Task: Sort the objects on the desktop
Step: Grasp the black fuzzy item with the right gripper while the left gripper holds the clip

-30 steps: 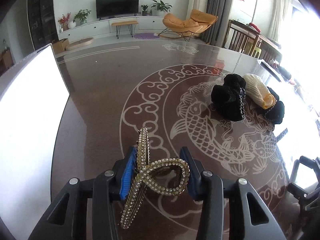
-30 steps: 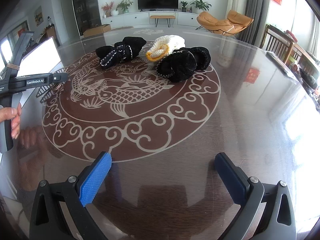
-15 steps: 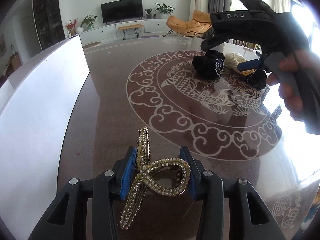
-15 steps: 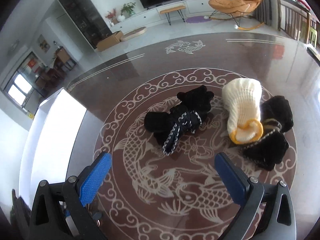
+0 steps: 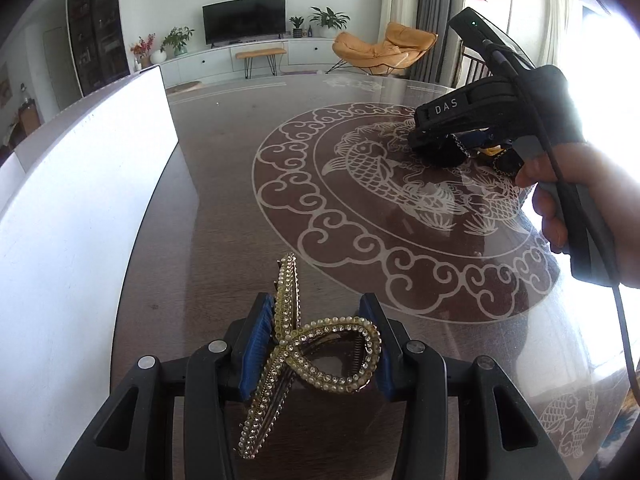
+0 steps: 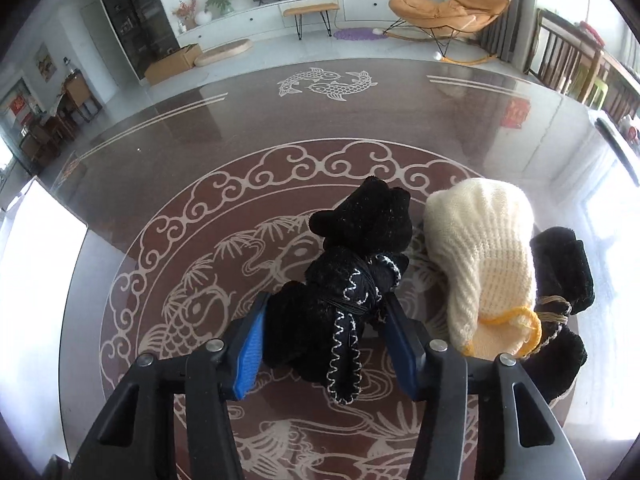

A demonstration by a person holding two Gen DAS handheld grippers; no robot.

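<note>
My left gripper (image 5: 316,346) is shut on a gold rhinestone hair clip (image 5: 308,344) and holds it over the brown table beside a white box (image 5: 72,216). My right gripper (image 6: 326,336) has its blue pads against both sides of a black glove bundle with white stitching (image 6: 348,280) lying on the table's fish pattern. The right gripper also shows in the left wrist view (image 5: 452,140), down at the gloves. A cream knit glove (image 6: 488,264) lies right of the black bundle, touching it. Another black glove bundle (image 6: 560,276) lies at the far right.
The white box also shows at the left edge of the right wrist view (image 6: 36,320). The round glass-topped table (image 6: 240,140) has a white cloud-and-fish pattern. Chairs and a dark strip (image 6: 616,148) stand at its far right rim.
My right gripper came down over the black glove bundle and its jaws narrowed from wide open onto the bundle. The left gripper kept the hair clip and drifted slightly nearer the white box.
</note>
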